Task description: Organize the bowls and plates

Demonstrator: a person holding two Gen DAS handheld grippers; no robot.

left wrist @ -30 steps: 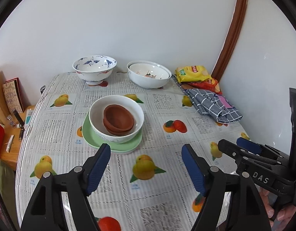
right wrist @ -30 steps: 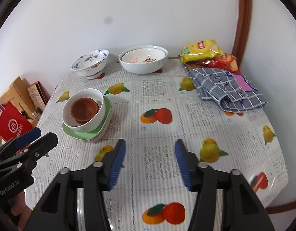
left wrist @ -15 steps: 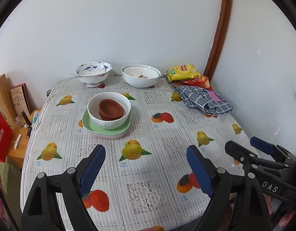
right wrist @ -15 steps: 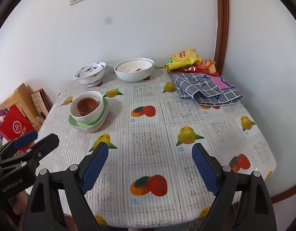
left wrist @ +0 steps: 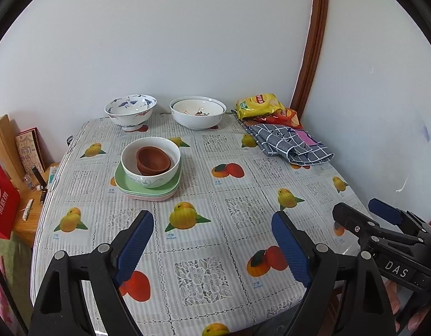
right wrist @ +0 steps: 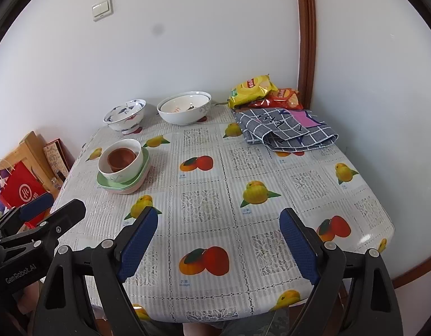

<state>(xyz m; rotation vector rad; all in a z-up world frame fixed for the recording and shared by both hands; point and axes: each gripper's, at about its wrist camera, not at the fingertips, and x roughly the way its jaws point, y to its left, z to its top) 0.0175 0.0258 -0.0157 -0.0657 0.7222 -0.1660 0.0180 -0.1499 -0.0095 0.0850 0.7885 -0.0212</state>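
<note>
Left gripper (left wrist: 212, 246) stood released, nothing between its blue pads, low in the frame over the tablecloth (left wrist: 243, 215). Right gripper (right wrist: 218, 247) likewise spread wide and empty. Left of centre, brown bowls (left wrist: 153, 160) sat nested in a white bowl (left wrist: 150, 161) on stacked green plates (left wrist: 123, 183). Two more bowls, blue-patterned bowl (left wrist: 130, 111) and wide white bowl (left wrist: 198, 112), stood at the far edge by the wall.

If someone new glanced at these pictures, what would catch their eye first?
Probably the stack left of the table's middle: brown bowls nested in a white bowl on green plates. Next, two patterned bowls by the far wall, one blue-and-white, one wider, and yellow and red snack bags in the far right corner.
</note>
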